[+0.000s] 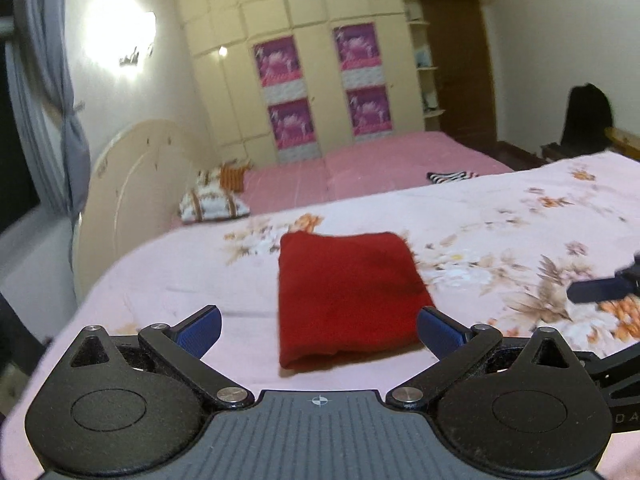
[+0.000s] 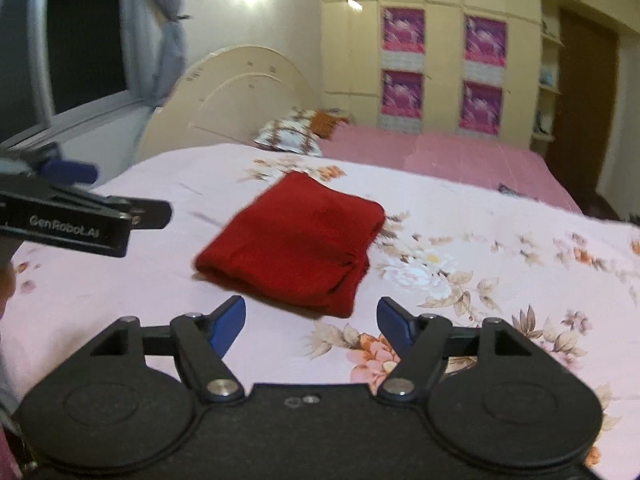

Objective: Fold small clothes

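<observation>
Red cloth, only one, lies folded on the floral bed, its long axis toward the headboard. Two tongs, left gripper and right gripper, both stand open and empty.

One folded red garment, two tongs, perhaps two pillows.

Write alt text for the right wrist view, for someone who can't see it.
A folded red garment lies on a pink floral bedsheet, just beyond the open, empty right claw. The left claw reaches in from the left edge, clear of the cloth. Behind are a cream headboard, a patterned pillow and a wardrobe.
</observation>
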`<state>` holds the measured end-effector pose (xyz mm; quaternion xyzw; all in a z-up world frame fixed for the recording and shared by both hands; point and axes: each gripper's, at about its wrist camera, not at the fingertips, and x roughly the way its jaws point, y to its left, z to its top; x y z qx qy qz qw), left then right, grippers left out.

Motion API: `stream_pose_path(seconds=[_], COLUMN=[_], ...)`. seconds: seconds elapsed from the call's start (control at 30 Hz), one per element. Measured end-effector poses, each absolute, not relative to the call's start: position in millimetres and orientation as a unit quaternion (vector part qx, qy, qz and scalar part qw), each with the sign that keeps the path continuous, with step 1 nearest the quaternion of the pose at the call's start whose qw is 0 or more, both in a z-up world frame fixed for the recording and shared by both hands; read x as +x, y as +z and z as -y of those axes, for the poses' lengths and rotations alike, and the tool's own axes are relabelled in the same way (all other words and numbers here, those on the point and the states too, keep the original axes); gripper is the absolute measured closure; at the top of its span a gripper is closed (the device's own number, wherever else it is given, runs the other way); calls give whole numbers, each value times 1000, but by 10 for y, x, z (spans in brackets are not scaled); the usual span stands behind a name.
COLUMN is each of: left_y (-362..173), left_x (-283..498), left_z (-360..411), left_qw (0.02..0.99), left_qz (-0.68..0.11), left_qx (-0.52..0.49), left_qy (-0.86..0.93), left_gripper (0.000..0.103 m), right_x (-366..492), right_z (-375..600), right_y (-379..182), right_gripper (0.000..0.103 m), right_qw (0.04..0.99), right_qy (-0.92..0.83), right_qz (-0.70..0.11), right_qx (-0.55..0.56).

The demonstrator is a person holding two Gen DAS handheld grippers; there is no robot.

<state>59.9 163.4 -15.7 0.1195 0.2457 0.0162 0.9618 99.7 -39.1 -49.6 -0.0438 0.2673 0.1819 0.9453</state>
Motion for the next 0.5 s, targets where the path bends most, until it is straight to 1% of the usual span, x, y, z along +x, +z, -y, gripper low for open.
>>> stream_pose_path(seconds=[0.13,0.17,0.27,0.37,0.43,0.5], left_y=[2,46,145,209,227,226], left_x=[269,205,73,6,-64,-136], left_z=[-1441,-1419,-1485,-1605,-1620,-1580], left_qw=[956,955,951,938,935,937], left_qz=[-245,-251,-295,-344,-350,-342], left_qx=[158,152,88,9,-10,-2], left_qy=[36,38,37,42,56,66], left_gripper=[0,0,0,0,0,0], right_x=[665,591,430,312,250,183], right_z=[452,478,560,670,699,716], right_y=[-309,-253,-102,31,94,130], right_gripper=[24,21,16,10,7,6], right_qw=[944,946,958,965,964,962], right_qy=[204,203,157,102,50,23], right_qz=[-254,-247,-237,-238,-248,-249], right_qx=[-54,-49,-28,38,79,109])
